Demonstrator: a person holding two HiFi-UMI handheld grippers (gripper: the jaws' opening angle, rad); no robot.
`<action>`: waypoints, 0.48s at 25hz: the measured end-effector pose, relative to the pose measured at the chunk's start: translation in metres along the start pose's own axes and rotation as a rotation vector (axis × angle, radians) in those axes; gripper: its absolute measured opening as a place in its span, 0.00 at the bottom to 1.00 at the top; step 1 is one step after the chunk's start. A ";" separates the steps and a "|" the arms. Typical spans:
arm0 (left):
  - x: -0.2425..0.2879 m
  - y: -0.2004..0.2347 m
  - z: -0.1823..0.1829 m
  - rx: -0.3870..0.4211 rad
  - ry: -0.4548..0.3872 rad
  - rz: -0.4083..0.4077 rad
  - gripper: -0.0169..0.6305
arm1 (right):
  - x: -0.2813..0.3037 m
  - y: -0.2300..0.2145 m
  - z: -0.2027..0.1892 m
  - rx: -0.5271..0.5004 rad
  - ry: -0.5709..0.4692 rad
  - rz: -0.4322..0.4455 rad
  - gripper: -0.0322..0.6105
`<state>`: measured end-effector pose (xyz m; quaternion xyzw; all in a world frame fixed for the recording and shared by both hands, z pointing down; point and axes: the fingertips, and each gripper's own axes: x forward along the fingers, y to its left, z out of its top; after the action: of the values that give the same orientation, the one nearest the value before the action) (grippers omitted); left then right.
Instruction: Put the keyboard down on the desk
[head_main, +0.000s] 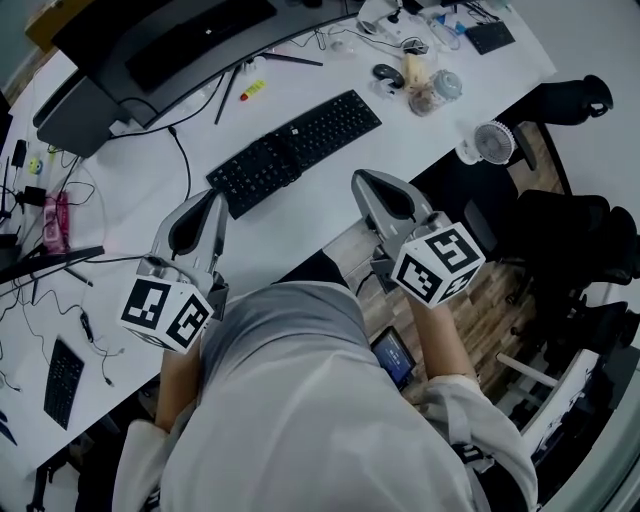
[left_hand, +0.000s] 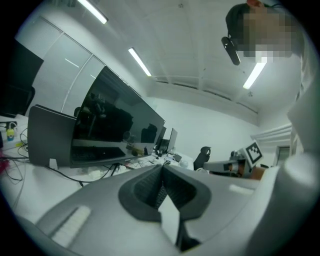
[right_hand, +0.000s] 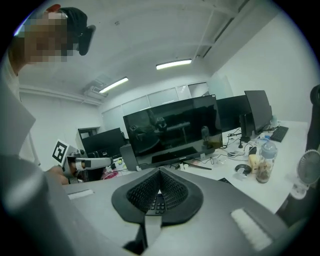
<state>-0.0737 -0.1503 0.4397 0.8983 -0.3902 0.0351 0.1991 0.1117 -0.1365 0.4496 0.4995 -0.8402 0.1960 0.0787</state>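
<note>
Both jaw pairs closed, nothing held
My left hand-held gripper (head_main: 217, 197) and right hand-held gripper (head_main: 359, 181) hang near the keyboard (head_main: 295, 150), which lies flat on the surface (head_main: 300, 222)

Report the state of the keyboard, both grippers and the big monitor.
keyboard: lying flat on the desk, keys up, held by neither gripper.
left gripper: shut, empty, clear of the keyboard.
right gripper: shut, empty, clear of the keyboard.
monitor: screen dark.
</note>
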 end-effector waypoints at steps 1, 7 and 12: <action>0.000 -0.001 0.000 0.014 -0.002 0.000 0.03 | -0.001 0.001 0.000 -0.009 0.002 0.001 0.05; 0.000 -0.006 0.000 0.021 -0.023 -0.014 0.03 | -0.006 0.001 0.001 -0.039 -0.001 -0.005 0.05; 0.002 -0.007 -0.005 0.006 -0.009 -0.020 0.03 | -0.011 -0.005 -0.003 -0.034 0.003 -0.023 0.05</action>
<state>-0.0669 -0.1460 0.4426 0.9029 -0.3819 0.0304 0.1949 0.1208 -0.1283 0.4497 0.5075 -0.8374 0.1814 0.0910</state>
